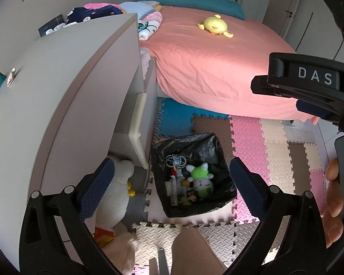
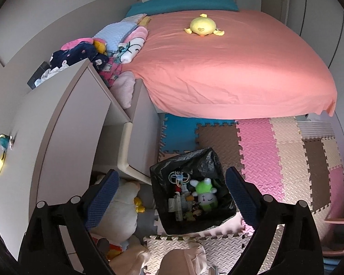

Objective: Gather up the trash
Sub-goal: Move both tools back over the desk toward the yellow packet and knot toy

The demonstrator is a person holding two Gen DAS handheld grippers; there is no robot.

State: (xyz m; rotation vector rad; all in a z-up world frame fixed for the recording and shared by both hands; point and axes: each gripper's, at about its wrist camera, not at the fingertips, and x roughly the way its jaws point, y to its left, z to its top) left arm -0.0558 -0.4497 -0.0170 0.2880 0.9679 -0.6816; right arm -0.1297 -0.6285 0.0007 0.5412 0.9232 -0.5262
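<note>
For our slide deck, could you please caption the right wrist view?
Open right gripper above a black-lined trash bin holding a green-and-white plush toy, beside a pink-sheeted bed.

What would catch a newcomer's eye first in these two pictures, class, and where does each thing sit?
The wide bed under its salmon-pink sheet fills the upper half of the room, with a yellow plush duck lying alone near its head. Below it, on the patchwork foam floor mat, stands a square bin lined with a black plastic bag, and a green-and-white plush toy lies inside among small clutter.
</note>
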